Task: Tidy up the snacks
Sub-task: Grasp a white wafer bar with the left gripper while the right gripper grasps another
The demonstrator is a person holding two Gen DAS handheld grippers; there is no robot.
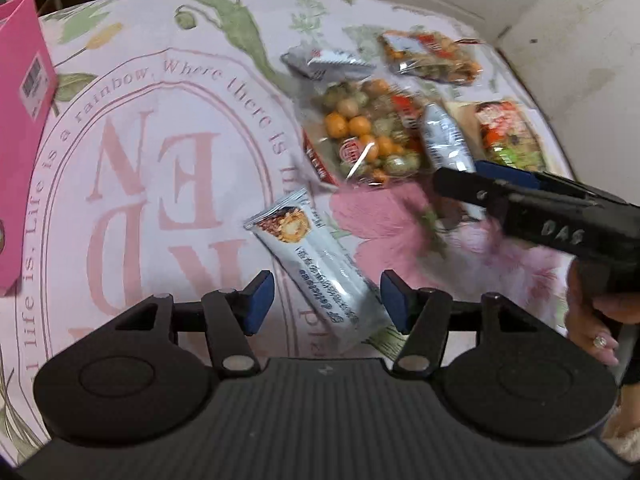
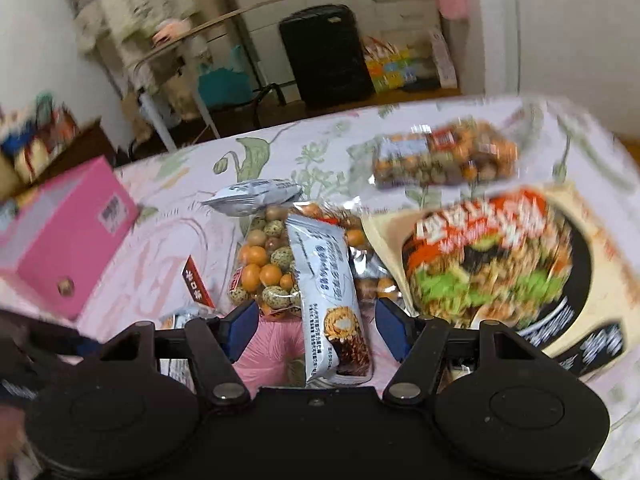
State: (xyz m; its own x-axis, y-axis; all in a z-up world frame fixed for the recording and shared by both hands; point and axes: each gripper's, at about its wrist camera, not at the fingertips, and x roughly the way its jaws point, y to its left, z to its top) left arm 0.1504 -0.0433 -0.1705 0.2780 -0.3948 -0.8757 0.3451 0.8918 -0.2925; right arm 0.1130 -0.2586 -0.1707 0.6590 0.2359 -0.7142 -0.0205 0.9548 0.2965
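Pink box (image 1: 20, 128) left, nut bag (image 1: 360, 128) beyond

We see a pale cloth (image 1: 168, 80) printed with pink lettering, pink rings, green leaves and a pink flower; a plain pink box (image 1: 20, 140); a silver-blue bar wrapper (image 1: 320, 268) showing a brown wafer roll; a clear bag (image 1: 360, 132) of orange and speckled green balls with a red label; a cream packet (image 2: 500, 268) with a black bowl, red lettering and green garnish; black grippers with blue pads (image 1: 262, 300).
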